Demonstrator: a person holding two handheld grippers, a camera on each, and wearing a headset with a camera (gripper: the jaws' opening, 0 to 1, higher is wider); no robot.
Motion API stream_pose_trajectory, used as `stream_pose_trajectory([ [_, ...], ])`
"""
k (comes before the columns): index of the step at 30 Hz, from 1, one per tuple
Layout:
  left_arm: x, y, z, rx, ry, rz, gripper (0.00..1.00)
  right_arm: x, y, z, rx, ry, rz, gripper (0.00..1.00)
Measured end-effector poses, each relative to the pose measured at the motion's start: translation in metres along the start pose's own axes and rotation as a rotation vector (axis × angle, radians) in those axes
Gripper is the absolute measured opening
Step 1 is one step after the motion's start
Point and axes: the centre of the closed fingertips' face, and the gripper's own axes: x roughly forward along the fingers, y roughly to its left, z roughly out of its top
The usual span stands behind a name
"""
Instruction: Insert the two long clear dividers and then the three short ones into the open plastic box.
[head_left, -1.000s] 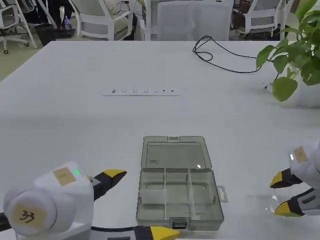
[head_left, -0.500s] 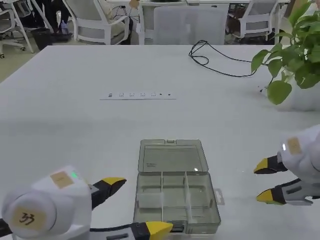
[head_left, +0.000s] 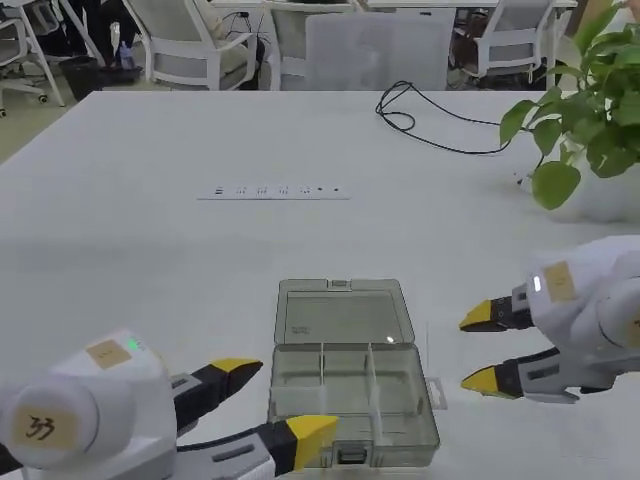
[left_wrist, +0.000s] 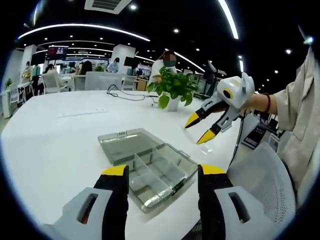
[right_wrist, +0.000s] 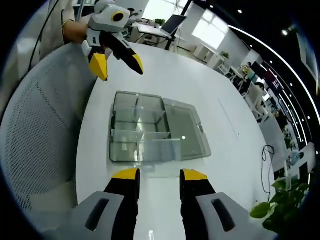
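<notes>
The open clear plastic box (head_left: 352, 400) lies near the table's front edge, its lid (head_left: 345, 315) folded back flat. Two long dividers and some short cross pieces stand inside it. My right gripper (head_left: 477, 351) hovers just right of the box, jaws apart by the length of a short clear divider (right_wrist: 162, 149) that seems pinched end to end between them. Its faint edge (head_left: 428, 350) shows beside the box wall. My left gripper (head_left: 275, 400) is open at the box's front left corner, holding nothing. The box (left_wrist: 150, 170) lies ahead of its jaws.
A potted plant (head_left: 580, 130) stands at the right edge. A black cable (head_left: 430, 115) lies at the far side, and a flat strip (head_left: 275, 190) at mid table. Office chairs (head_left: 200, 45) line the far edge. A mesh chair (right_wrist: 45, 125) sits beside the table.
My right gripper has moved left from the table's right edge to just beside the box. The left gripper has edged a little towards the box's front corner.
</notes>
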Motion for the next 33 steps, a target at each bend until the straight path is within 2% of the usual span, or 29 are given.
stream_pose_trajectory([
  [7,0.002,-0.002,0.0,-0.046,-0.013,-0.01,0.46,0.005,0.006,0.028,-0.014,-0.067,-0.002,0.32],
  [10,0.003,-0.006,0.002,-0.09,-0.031,-0.027,0.43,0.009,0.01,0.038,-0.029,-0.093,0.001,0.32],
  [15,0.005,-0.011,0.003,-0.124,-0.043,-0.046,0.35,0.012,0.015,0.051,-0.033,-0.12,0.009,0.32],
  [18,0.008,-0.017,0.01,-0.184,-0.084,-0.073,0.34,0.015,0.019,0.058,-0.044,-0.133,0.02,0.32],
  [22,0.01,-0.02,0.012,-0.206,-0.09,-0.092,0.29,0.017,0.022,0.066,-0.045,-0.152,0.026,0.32],
  [24,0.011,-0.023,0.017,-0.261,-0.115,-0.113,0.27,0.017,0.023,0.071,-0.045,-0.164,0.024,0.32],
  [28,0.012,-0.024,0.017,-0.27,-0.116,-0.116,0.21,0.017,0.025,0.079,-0.052,-0.182,0.025,0.32],
  [33,0.013,-0.027,0.018,-0.315,-0.123,-0.132,0.15,0.017,0.03,0.089,-0.064,-0.203,0.027,0.32],
])
